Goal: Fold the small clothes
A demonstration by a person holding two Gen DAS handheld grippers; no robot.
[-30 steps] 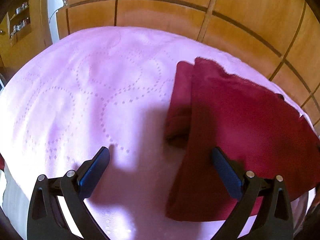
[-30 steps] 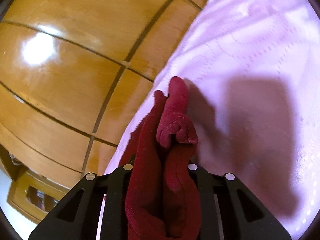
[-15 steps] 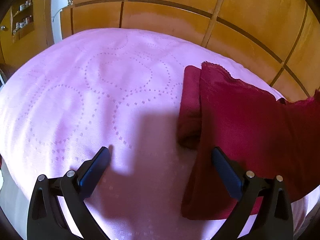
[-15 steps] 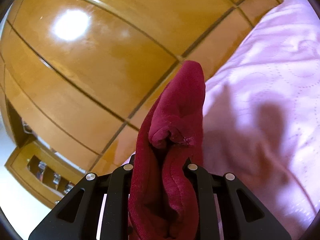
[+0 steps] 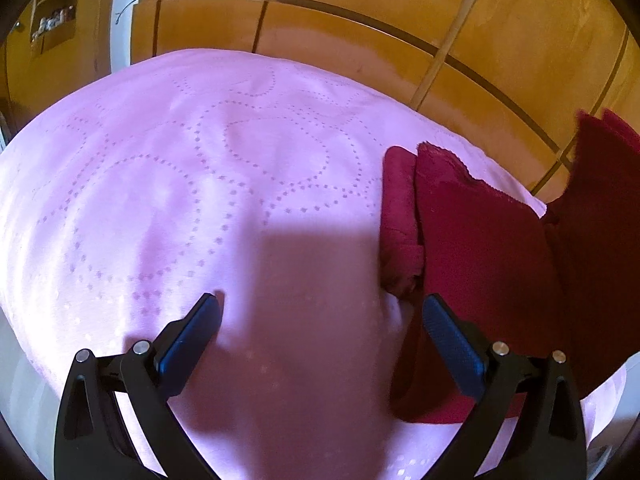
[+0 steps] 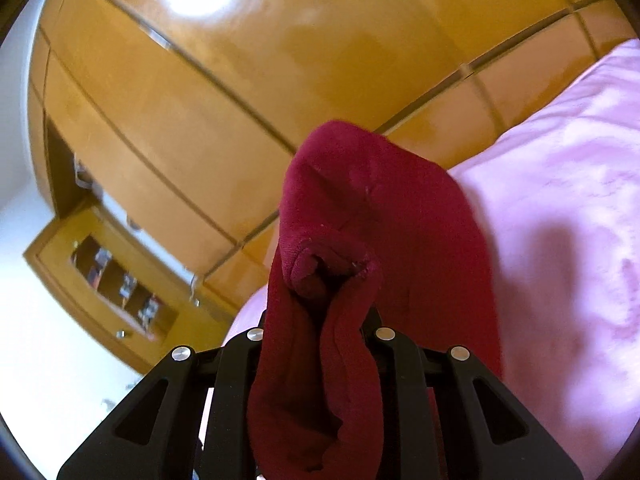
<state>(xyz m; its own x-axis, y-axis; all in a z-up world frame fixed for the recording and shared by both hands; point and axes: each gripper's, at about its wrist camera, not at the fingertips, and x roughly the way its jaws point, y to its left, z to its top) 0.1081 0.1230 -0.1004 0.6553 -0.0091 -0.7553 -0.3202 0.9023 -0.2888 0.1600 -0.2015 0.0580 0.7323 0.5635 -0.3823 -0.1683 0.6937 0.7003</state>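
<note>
A dark red garment [image 5: 480, 248] lies on the right side of the pink bedspread [image 5: 200, 184]. Its right edge is lifted off the bed at the frame's right border. My left gripper [image 5: 320, 316] is open and empty, low over the bedspread, with its right finger [image 5: 448, 336] beside the garment's left edge. My right gripper [image 6: 320, 320] is shut on a bunched fold of the red garment [image 6: 360, 208], which hides its fingertips and stands raised above the bed [image 6: 560, 200].
Glossy wooden wardrobe panels [image 5: 360, 40] rise right behind the bed and also show in the right wrist view [image 6: 240, 80]. A wooden shelf unit with small items [image 6: 120, 280] stands further off. The bed edge drops away at the lower left [image 5: 16, 344].
My right gripper has lifted the garment's edge higher and swung it toward the wardrobe. The garment's right side has risen off the bed. My left gripper has drifted a little left, still open.
</note>
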